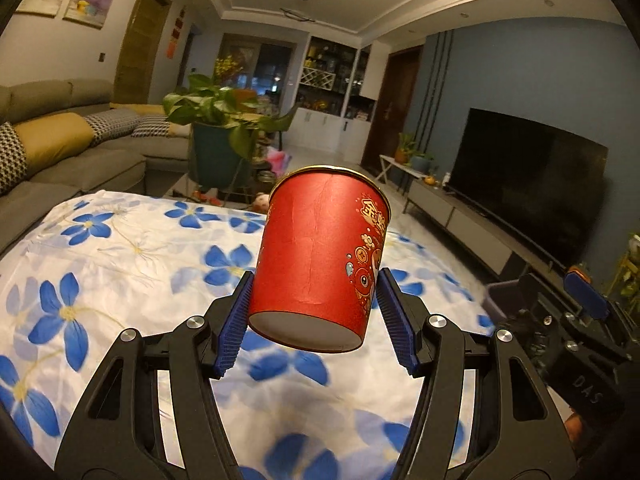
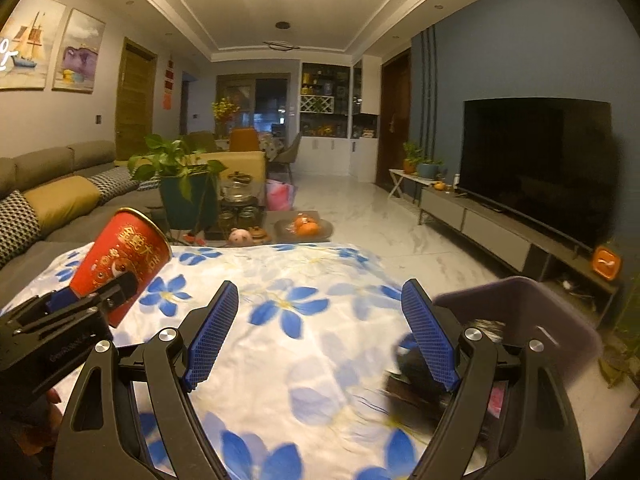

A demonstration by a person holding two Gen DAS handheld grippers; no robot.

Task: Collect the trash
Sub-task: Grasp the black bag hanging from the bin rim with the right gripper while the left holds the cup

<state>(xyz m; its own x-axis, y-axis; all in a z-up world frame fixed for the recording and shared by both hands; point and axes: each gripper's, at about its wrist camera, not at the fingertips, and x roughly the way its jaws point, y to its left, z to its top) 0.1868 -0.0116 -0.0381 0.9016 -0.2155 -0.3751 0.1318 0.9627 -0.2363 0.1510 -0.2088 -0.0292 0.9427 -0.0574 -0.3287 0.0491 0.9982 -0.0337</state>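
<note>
Left gripper clenched on a red cup, lifted clear of the flowered counter, centre of the left view. In the right view, same cup at middle left, tilted, mouth toward upper left. Right gripper spread wide, holding nothing, hovering over the cloth at centre. Purple bin at lower right of that view, just beside the counter edge, dark blurred items apparently inside. Judged partway through: cup picked up, not yet dropped in the bin. No other loose trash visible on the cloth.
</note>
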